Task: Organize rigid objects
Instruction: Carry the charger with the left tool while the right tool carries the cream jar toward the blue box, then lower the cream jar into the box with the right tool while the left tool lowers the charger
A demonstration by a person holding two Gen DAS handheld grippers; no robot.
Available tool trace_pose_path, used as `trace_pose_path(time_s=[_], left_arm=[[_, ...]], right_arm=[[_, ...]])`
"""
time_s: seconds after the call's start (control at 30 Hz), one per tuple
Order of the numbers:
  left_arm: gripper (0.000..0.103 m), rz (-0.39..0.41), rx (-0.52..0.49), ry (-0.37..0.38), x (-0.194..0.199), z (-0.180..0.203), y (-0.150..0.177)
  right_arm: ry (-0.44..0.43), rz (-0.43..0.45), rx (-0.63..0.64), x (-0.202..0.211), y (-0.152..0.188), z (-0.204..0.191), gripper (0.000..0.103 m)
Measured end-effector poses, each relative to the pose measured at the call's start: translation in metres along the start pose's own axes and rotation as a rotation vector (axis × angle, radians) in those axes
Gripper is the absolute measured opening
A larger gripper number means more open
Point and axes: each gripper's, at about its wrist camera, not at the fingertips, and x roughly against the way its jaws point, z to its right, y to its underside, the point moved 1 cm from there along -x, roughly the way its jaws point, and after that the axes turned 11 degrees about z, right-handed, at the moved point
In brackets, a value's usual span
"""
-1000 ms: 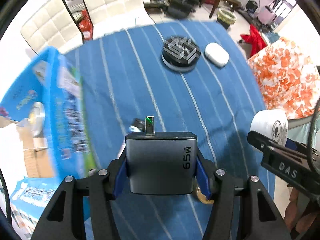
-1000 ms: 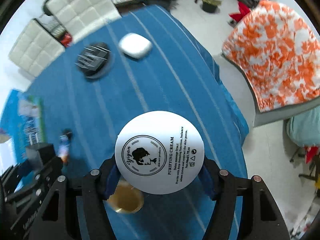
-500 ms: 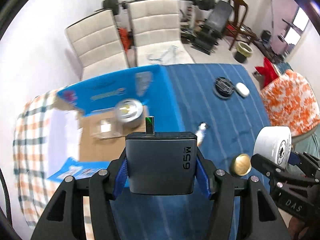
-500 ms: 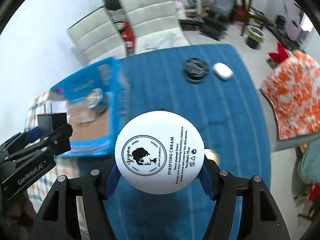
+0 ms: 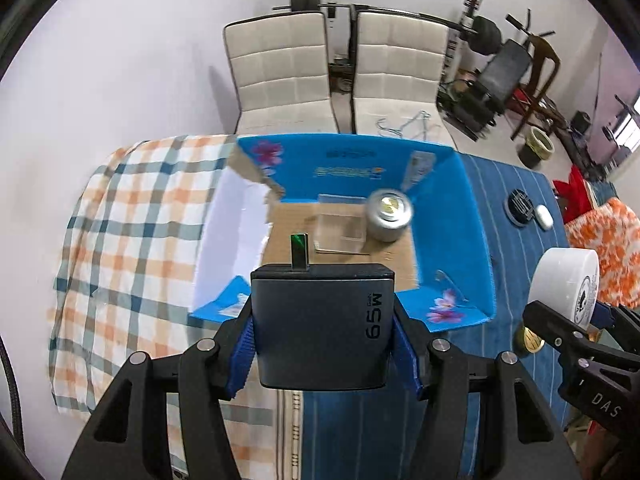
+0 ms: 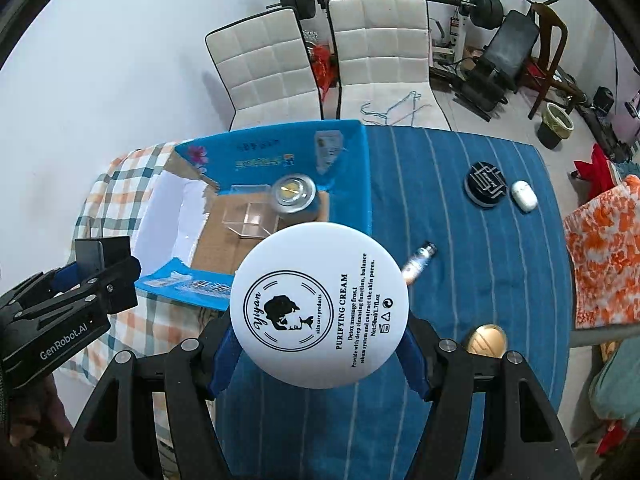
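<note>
Left wrist view: the left gripper clamps a 65W charger above the open blue box, the right gripper grips a cream jar nearby; lowering and releasing seem next.

Bright, even daylight, strongest from the far right. Soft shadows only. Heavy fisheye bending and black vignette at the corners. Slight motion blur on the silver tin and small tube; white jar sharp, near-glaring.
</note>
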Motion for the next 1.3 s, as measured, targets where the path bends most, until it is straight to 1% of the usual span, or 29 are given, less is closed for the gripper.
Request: trace_pose_path(time_s=[0.17,0.3,0.47,0.53,0.6,0.7,0.77,0.83,0.93,1.03,1.1,1.2,1.3], left_arm=[[0.056,-0.004,0.018,0.0,-0.012,-0.024,-0.006],[0.056,-0.024,0.025,0.011,-0.034,-0.039,-0.014],[0.056,-0.089,0.024,0.049,-0.082,-0.047,-0.026],[0.056,-0.111,0.017,0.054,-0.102,-0.047,-0.029],[0.056,-0.125,-0.015,0.035,-0.124,-0.043,-0.034],[0.056,-0.156,-0.052,0.009,-0.154,-0.043,-0.041],[0.056,-0.192,-0.062,0.011,-0.178,-0.044,-0.046],[0.056,-0.221,-0.081,-0.002,-0.198,-0.046,-0.049],[0.056,-0.261,-0.088,-0.002,-0.218,-0.048,-0.049],[0.056,-0.31,-0.074,0.01,-0.236,-0.051,-0.047],[0.056,-0.331,-0.046,0.023,-0.243,-0.053,-0.047],[0.056,-0.354,-0.015,0.05,-0.249,-0.054,-0.047],[0.056,-0.4,0.012,0.078,-0.259,-0.055,-0.044]], right_arm=[[0.005,-0.019,-0.002,-0.018,-0.004,-0.017,0.069],[0.019,-0.05,-0.035,-0.047,-0.007,-0.02,0.069],[0.016,-0.119,-0.106,-0.099,-0.008,-0.015,0.069],[0.01,-0.162,-0.143,-0.124,-0.009,-0.014,0.069],[0.013,-0.194,-0.172,-0.148,-0.011,-0.014,0.069],[0.044,-0.231,-0.162,-0.181,-0.012,-0.018,0.069],[0.065,-0.248,-0.163,-0.197,-0.012,-0.021,0.069],[0.08,-0.272,-0.162,-0.213,-0.012,-0.023,0.069],[0.092,-0.309,-0.163,-0.233,-0.011,-0.025,0.069],[0.101,-0.346,-0.167,-0.251,-0.009,-0.025,0.069],[0.101,-0.373,-0.169,-0.262,-0.007,-0.025,0.069],[0.113,-0.389,-0.156,-0.271,-0.004,-0.028,0.07],[0.113,-0.411,-0.17,-0.276,0.0,-0.028,0.07]])
